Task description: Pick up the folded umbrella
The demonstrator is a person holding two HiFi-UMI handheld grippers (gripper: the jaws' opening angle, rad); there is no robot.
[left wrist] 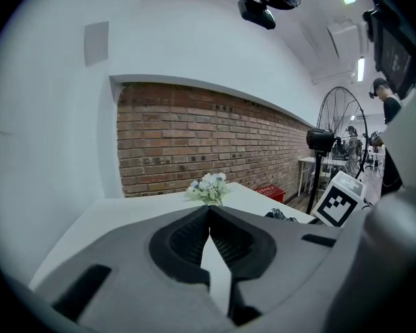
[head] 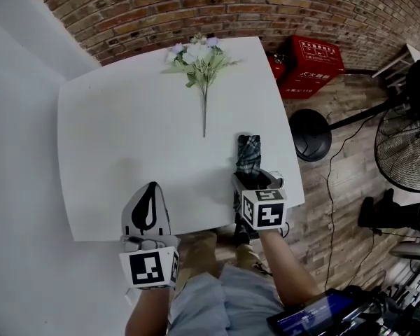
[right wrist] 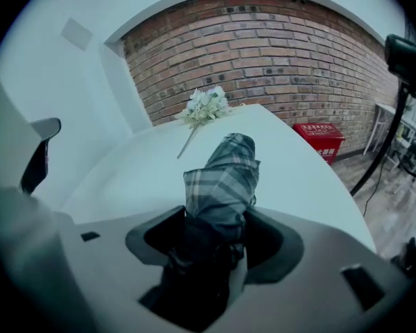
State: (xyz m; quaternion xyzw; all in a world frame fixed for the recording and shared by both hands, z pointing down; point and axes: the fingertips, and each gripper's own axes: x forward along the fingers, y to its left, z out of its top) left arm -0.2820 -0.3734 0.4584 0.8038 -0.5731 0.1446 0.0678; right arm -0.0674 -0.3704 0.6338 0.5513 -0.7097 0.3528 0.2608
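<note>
The folded umbrella (head: 249, 152), in dark plaid cloth, lies on the white table (head: 126, 131) near its right front corner, pointing away from me. My right gripper (head: 255, 181) comes at it from the near end. In the right gripper view the umbrella (right wrist: 225, 172) fills the gap of that gripper (right wrist: 218, 217), and both jaws touch its sides. My left gripper (head: 151, 186) rests over the table's front edge, apart from the umbrella. Its tips meet with nothing between them in the left gripper view (left wrist: 209, 208).
A bunch of pale artificial flowers (head: 199, 54) lies at the table's far side, stem toward me. Right of the table stand a red box (head: 311, 65), a round black fan base (head: 311, 135) and a floor fan (head: 406, 149). A brick wall runs behind.
</note>
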